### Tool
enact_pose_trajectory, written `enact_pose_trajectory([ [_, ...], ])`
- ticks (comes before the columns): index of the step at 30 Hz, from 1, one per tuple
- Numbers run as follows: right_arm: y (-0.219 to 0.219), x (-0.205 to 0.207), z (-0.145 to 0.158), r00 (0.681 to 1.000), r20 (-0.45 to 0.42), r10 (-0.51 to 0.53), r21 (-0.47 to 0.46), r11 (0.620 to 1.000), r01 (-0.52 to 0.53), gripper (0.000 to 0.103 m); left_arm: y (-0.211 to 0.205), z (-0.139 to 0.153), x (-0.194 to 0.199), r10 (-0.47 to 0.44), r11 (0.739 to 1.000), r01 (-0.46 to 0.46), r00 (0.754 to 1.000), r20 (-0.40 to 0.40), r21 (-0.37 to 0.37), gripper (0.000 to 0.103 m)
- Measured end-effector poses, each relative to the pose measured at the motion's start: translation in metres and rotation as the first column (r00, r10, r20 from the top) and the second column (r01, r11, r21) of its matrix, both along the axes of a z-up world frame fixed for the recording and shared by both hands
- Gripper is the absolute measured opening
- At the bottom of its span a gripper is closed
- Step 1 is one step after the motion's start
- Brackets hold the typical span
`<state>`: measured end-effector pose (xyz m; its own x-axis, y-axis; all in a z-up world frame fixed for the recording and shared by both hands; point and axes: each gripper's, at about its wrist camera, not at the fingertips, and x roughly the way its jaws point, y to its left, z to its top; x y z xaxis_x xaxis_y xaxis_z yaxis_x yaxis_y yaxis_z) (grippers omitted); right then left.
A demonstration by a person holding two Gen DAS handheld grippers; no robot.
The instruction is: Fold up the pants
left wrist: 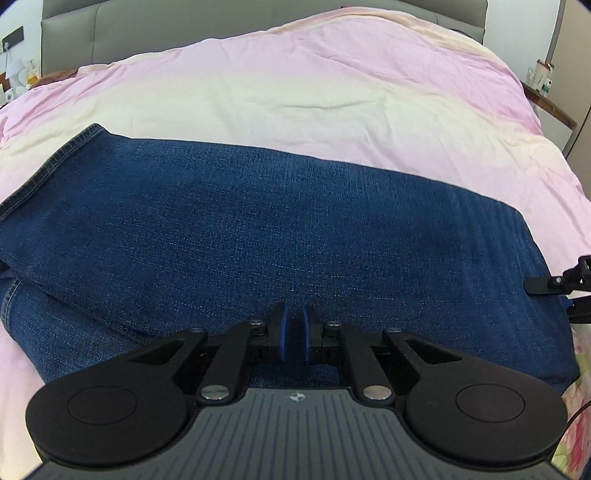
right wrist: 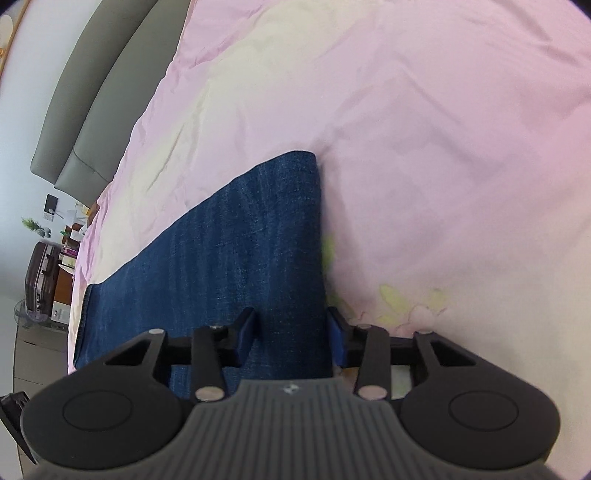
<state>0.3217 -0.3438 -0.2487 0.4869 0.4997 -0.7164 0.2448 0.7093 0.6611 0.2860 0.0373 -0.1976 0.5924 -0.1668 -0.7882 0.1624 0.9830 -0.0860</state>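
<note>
Dark blue denim pants (left wrist: 258,221) lie folded lengthwise across a pink and cream bed cover (left wrist: 295,92). Their hem is at the upper left and a second layer shows at the lower left. My left gripper (left wrist: 294,332) is over the near edge of the pants, its blue pads a narrow gap apart with nothing seen between them. My right gripper (right wrist: 291,336) is open, and its fingers straddle the right end of the pants (right wrist: 240,258) near their folded edge. The right gripper also shows at the right edge of the left wrist view (left wrist: 561,284).
A grey padded headboard (left wrist: 184,26) stands at the far end of the bed. Nightstands with small items (left wrist: 14,81) flank it. A suitcase (right wrist: 40,280) stands on the floor beside the bed. A floral print (right wrist: 413,299) shows on the cover by the right gripper.
</note>
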Motion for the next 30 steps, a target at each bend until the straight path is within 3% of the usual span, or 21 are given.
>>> enact_pose_trajectory([
  [7, 0.004, 0.004, 0.005, 1.000, -0.013, 0.005, 0.027, 1.000, -0.005, 0.014, 0.001, -0.004, 0.009, -0.017, 1.000, 0.017, 1.000, -0.015, 0.003, 0.009],
  [14, 0.011, 0.008, 0.063, 0.998, 0.019, 0.053, 0.056, 0.997, -0.054, 0.009, -0.014, -0.004, 0.007, -0.061, 0.993, 0.060, 0.998, 0.005, 0.102, 0.007],
  [20, 0.044, 0.026, 0.134, 0.992, 0.037, 0.122, 0.063, 0.990, -0.124, 0.008, -0.002, 0.010, 0.005, -0.040, 0.998, 0.040, 0.999, 0.001, 0.053, 0.004],
  [26, 0.103, 0.050, 0.194, 0.978, 0.068, 0.195, 0.007, 0.981, -0.196, 0.009, 0.042, 0.049, -0.011, 0.043, 0.999, -0.044, 0.993, 0.111, 0.010, 0.005],
  [30, 0.163, 0.068, 0.223, 0.963, 0.093, 0.254, 0.000, 0.967, -0.255, 0.009, 0.091, 0.071, -0.018, 0.122, 0.992, -0.113, 0.978, 0.171, -0.063, 0.006],
])
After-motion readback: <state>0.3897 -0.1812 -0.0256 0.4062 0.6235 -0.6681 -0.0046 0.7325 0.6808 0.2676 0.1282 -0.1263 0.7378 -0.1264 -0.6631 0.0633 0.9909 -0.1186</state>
